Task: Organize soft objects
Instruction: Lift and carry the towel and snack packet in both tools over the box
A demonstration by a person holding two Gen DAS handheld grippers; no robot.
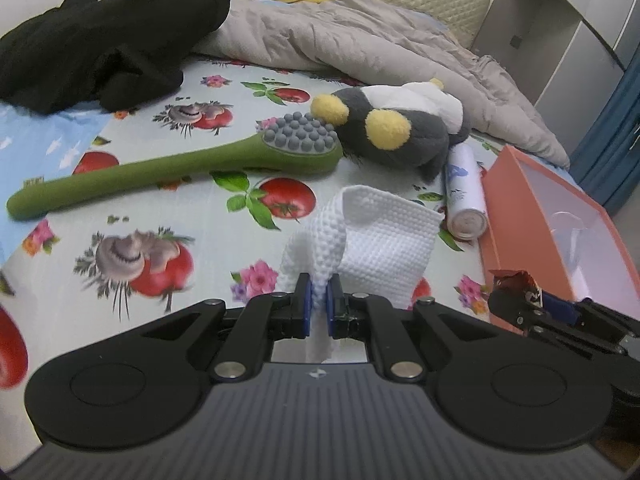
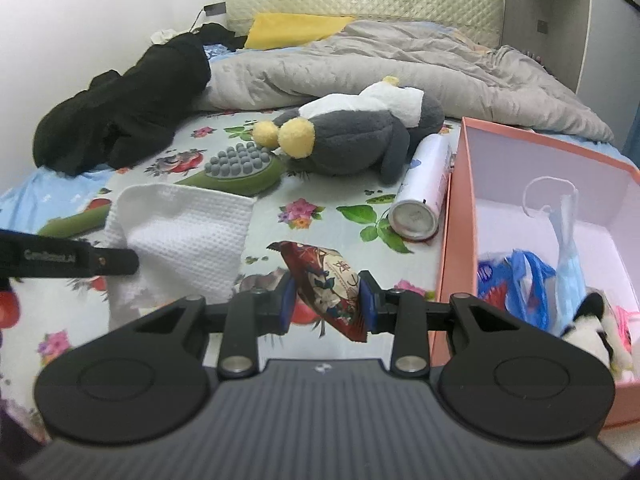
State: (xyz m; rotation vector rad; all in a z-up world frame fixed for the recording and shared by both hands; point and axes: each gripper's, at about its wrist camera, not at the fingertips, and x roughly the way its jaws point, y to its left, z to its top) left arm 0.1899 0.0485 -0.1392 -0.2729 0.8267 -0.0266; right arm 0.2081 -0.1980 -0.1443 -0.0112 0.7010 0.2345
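My left gripper (image 1: pixel 319 298) is shut on a white waffle-weave cloth (image 1: pixel 372 236), which hangs above the flowered bedsheet. My right gripper (image 2: pixel 327 300) is shut on a red patterned snack packet (image 2: pixel 332 280), held just left of the pink box (image 2: pixel 464 216). In the left wrist view the packet (image 1: pixel 516 282) and the right gripper (image 1: pixel 532 304) show at the right edge beside the box (image 1: pixel 520 208). The cloth (image 2: pixel 188 232) and one left finger (image 2: pixel 72 260) appear at the left of the right wrist view. A grey plush penguin (image 1: pixel 396 124) (image 2: pixel 352 140) lies further back.
A green massage brush (image 1: pixel 172 172) and a white spray can (image 2: pixel 424 188) lie on the sheet beside the penguin. Black clothing (image 1: pixel 104 40), a grey quilt (image 1: pixel 360 40) and a yellow pillow (image 2: pixel 292 28) fill the far side. The box holds a face mask (image 2: pixel 564 232) and a blue bag (image 2: pixel 524 280).
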